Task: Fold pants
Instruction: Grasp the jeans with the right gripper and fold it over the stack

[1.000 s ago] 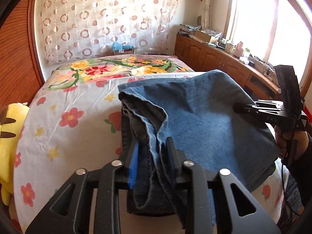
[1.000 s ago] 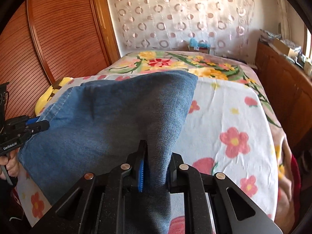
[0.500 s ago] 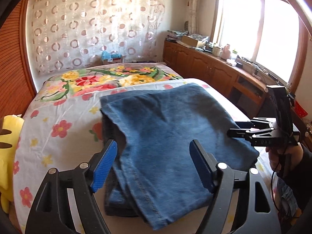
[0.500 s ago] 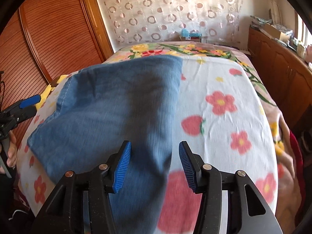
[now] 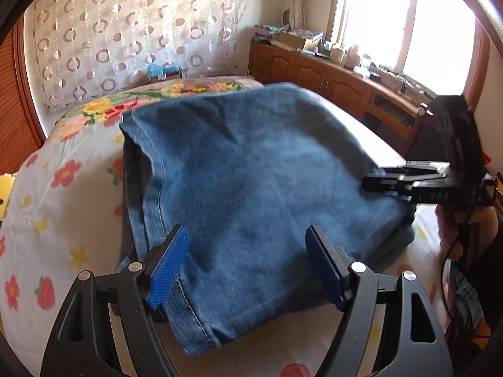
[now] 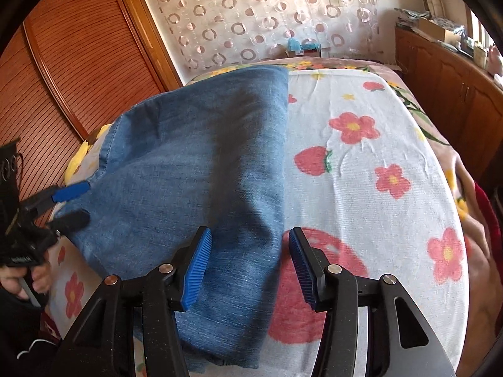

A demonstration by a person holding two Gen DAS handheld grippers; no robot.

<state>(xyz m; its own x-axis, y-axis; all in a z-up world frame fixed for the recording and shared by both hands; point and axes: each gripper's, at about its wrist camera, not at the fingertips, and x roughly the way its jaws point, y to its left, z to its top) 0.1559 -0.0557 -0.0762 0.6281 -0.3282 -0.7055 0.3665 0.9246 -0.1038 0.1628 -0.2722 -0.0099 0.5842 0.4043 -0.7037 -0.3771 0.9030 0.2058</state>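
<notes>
Blue denim pants [image 5: 251,176] lie folded in a thick stack on the flowered bedsheet [image 5: 47,188]; they also show in the right wrist view [image 6: 195,169]. My left gripper [image 5: 248,267] is open and empty, its blue pads spread just above the near hem of the stack. My right gripper [image 6: 250,267] is open and empty over the near right edge of the pants. Each gripper shows in the other's view: the right one [image 5: 405,182] at the stack's right edge, the left one [image 6: 66,204] at its left edge.
A wooden sliding wardrobe [image 6: 72,72] stands left of the bed. Low wooden cabinets [image 5: 345,78] with clutter run under the window on the right. A yellow plush toy [image 6: 78,160] lies at the bed's left edge. A patterned curtain [image 5: 125,37] hangs behind the headboard.
Both grippers were shut on the pants a second ago; they let go, opened wide and drew back a little. The pants now lie flat on the bed.
</notes>
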